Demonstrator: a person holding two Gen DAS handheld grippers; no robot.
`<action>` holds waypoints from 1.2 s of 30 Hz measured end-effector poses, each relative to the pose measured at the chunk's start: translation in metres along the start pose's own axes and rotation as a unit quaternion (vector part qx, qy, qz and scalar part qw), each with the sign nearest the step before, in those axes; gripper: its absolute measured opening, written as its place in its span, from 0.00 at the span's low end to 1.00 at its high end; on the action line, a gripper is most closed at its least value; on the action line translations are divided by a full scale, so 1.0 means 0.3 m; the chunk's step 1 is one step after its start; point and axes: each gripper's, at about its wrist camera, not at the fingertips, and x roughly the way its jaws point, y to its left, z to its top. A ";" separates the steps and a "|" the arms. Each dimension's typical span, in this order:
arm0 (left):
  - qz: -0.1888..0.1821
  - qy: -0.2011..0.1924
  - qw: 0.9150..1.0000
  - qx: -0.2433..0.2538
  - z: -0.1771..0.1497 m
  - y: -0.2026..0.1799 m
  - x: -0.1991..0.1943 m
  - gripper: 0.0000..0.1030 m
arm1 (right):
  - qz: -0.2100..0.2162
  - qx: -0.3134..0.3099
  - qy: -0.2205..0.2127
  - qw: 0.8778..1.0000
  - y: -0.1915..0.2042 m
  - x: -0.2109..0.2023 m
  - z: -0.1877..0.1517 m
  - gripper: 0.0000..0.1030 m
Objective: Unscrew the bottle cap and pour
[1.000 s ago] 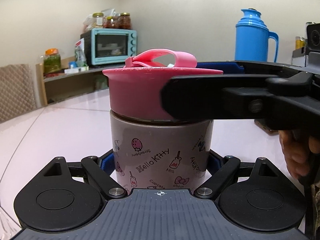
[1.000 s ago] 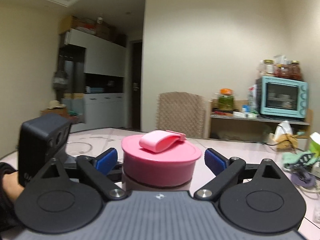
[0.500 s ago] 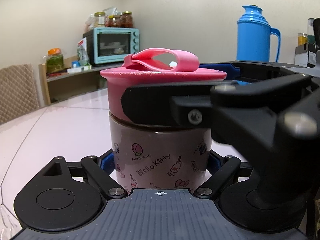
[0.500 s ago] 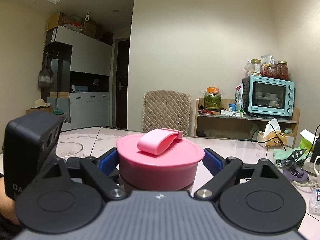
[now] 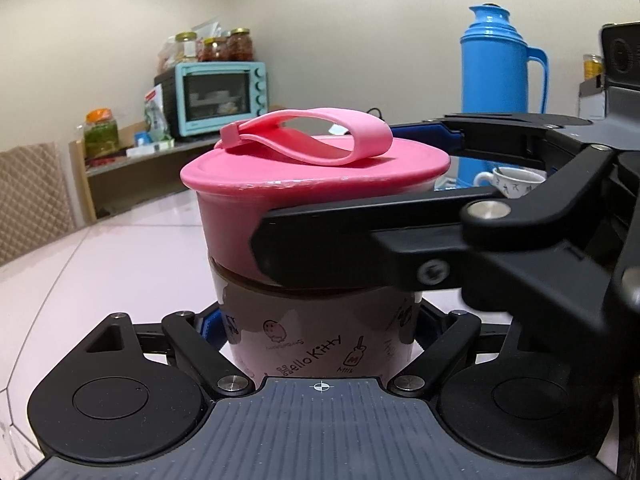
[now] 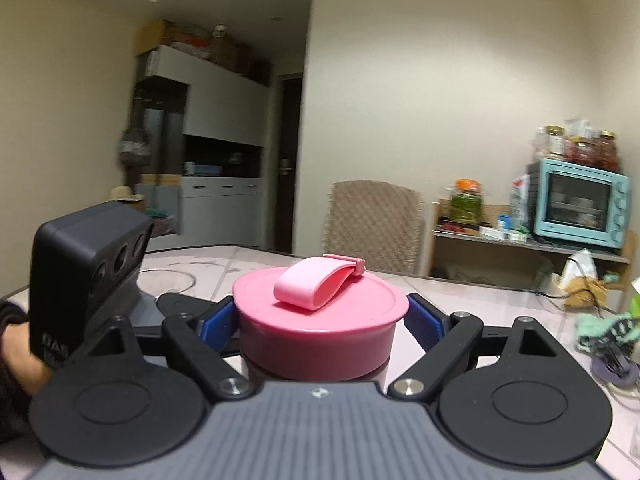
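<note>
So, my left gripper [image 5: 320, 328] clamps bottle [image 5: 316, 336] on pink table [image 5: 120, 264]; right gripper [image 6: 320, 320] clenches pink cap [image 6: 316, 320]; teal oven [image 6: 580, 204] behind.

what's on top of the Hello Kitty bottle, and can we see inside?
A pink cap sits on the Hello Kitty bottle, with a pink loop strap lying on the cap. The right gripper clamps the cap. The contents are hidden.

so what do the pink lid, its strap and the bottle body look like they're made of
Pink lid: probably hard plastic, smooth with a soft sheen and a scuffed rim. Strap: likely silicone or soft rubber, matte, bent into a loop. Bottle body: glossy, with printed Hello Kitty cartoons; plastic or coated metal, the look leaves it open.
</note>
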 end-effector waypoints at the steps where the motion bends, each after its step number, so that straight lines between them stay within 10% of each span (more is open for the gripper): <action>1: -0.004 -0.001 1.000 0.002 -0.001 0.002 -0.001 0.88 | 0.023 -0.006 0.000 1.000 -0.023 -0.003 0.000 0.86; 9: -0.025 -0.008 0.999 0.020 -0.006 0.007 -0.004 0.87 | 0.207 -0.045 -0.002 0.977 -0.207 0.005 0.013 0.86; 16: -0.042 -0.009 0.999 0.012 -0.015 0.030 -0.006 0.88 | 0.277 -0.033 0.015 0.960 -0.279 0.039 0.056 0.86; 26: -0.059 -0.017 0.998 0.016 -0.019 0.026 -0.019 0.88 | 0.287 -0.050 0.015 0.956 -0.301 0.024 0.092 0.87; 36: -0.050 -0.011 0.999 0.009 -0.018 0.022 -0.007 0.88 | 0.156 -0.035 0.007 0.987 -0.184 -0.055 0.076 0.96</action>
